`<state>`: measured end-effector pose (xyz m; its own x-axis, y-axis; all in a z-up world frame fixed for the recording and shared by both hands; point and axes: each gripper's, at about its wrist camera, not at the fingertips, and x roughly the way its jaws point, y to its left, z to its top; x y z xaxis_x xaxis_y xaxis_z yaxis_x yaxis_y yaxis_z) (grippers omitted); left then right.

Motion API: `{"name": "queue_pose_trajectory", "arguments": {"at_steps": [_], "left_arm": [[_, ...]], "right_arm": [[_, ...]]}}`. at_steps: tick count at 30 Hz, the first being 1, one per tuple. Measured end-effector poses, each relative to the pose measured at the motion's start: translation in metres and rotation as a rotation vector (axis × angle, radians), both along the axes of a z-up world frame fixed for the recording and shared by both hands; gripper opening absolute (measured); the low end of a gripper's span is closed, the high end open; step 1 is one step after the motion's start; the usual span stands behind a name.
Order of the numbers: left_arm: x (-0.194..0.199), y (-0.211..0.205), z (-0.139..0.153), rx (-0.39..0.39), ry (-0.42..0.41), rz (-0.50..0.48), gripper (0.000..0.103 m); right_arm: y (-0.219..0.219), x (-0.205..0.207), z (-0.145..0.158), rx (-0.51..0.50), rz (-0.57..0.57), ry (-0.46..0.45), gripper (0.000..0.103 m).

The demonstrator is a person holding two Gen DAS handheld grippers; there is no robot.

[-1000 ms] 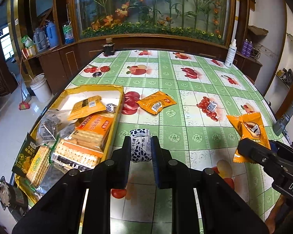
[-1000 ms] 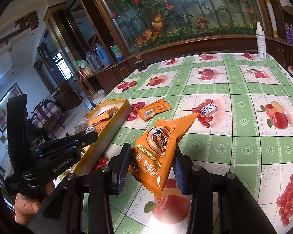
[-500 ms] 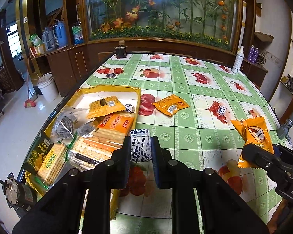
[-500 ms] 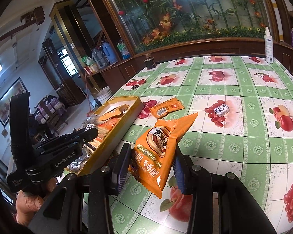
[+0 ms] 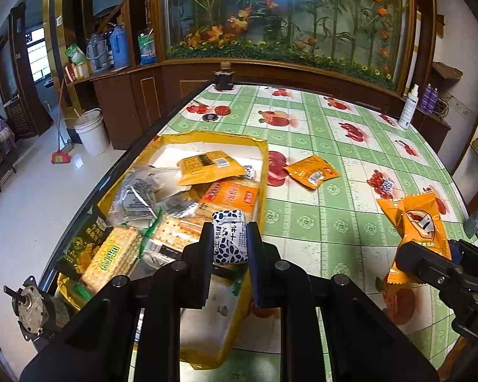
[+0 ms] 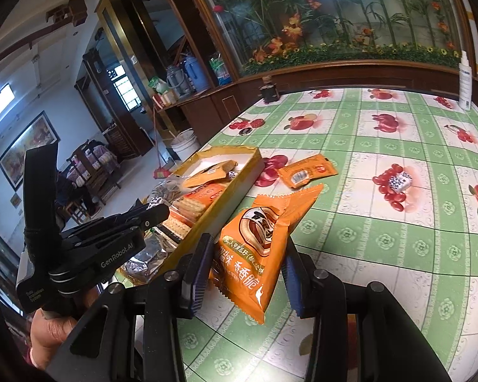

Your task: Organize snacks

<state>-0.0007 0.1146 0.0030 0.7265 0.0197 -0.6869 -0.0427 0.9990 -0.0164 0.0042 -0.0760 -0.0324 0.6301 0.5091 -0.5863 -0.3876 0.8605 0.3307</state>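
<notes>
My left gripper (image 5: 230,238) is shut on a small white snack pack with a dark blue pattern (image 5: 229,238), held over the near right part of the yellow box (image 5: 261,159). The box holds cracker packs (image 5: 111,261), an orange packet (image 5: 207,167) and silvery wrappers. My right gripper (image 6: 248,254) is shut on a large orange snack bag (image 6: 258,251), held above the tablecloth just right of the box (image 6: 245,181). In the left wrist view that bag (image 5: 420,226) shows at the right. A flat orange packet (image 5: 312,172) and a small patterned pack (image 5: 386,186) lie on the cloth.
The table (image 5: 334,133) wears a green checked cloth with fruit prints. A dark jar (image 5: 223,78) stands at its far edge and a white spray bottle (image 5: 408,108) at the far right. The table's left edge drops to a tiled floor with a white bucket (image 5: 90,130).
Both grippers have shifted left across the table with their snacks. The left one now hangs over the box instead of beside it; the right one has neared the box's right wall.
</notes>
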Motion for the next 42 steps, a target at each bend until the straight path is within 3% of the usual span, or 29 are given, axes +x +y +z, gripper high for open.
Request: {"name": "queue_pose_trajectory", "arguments": {"at_steps": [21, 35, 42], "left_arm": [[0.001, 0.057, -0.02, -0.033, 0.034, 0.105, 0.017], [0.006, 0.102, -0.045, -0.045, 0.097, 0.193, 0.017], [0.009, 0.112, -0.056, -0.045, 0.126, 0.214, 0.018]], "right_arm": [[0.07, 0.021, 0.003, -0.021, 0.126, -0.011, 0.042], [0.148, 0.052, -0.016, -0.04, 0.264, 0.026, 0.042], [0.166, 0.057, -0.037, -0.057, 0.296, 0.082, 0.045]]}}
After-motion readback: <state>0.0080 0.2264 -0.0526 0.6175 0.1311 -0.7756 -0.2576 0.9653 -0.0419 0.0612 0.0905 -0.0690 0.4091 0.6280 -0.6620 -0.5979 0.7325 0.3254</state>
